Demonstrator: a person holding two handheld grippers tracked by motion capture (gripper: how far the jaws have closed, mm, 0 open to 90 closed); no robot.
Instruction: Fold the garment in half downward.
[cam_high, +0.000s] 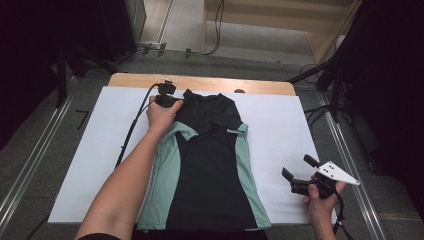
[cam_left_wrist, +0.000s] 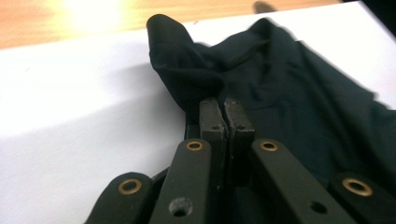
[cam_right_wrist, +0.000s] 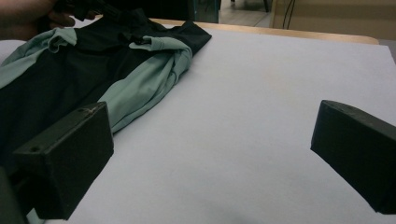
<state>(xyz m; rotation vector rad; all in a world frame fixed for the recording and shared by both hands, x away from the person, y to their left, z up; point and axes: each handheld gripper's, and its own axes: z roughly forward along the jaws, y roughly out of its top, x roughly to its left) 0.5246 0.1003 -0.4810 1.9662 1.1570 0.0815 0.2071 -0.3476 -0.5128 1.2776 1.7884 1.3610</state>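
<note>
Both forearms are bare, no sleeves on them. The left gripper (cam_high: 172, 98) is black, a compact body with a black cable (cam_high: 134, 125) trailing from it toward seven o'clock. Close up, its linkage bars (cam_left_wrist: 187, 182) are flat black strips pinned with brass-ringed rivets, with a plain screw hole in each. The right gripper (cam_high: 296, 173) is black too, its blunt square pads (cam_right_wrist: 70, 154) matte. On top at three o'clock sits a pale grey three-cornered plate (cam_high: 337, 173) with small dark holes.
</note>
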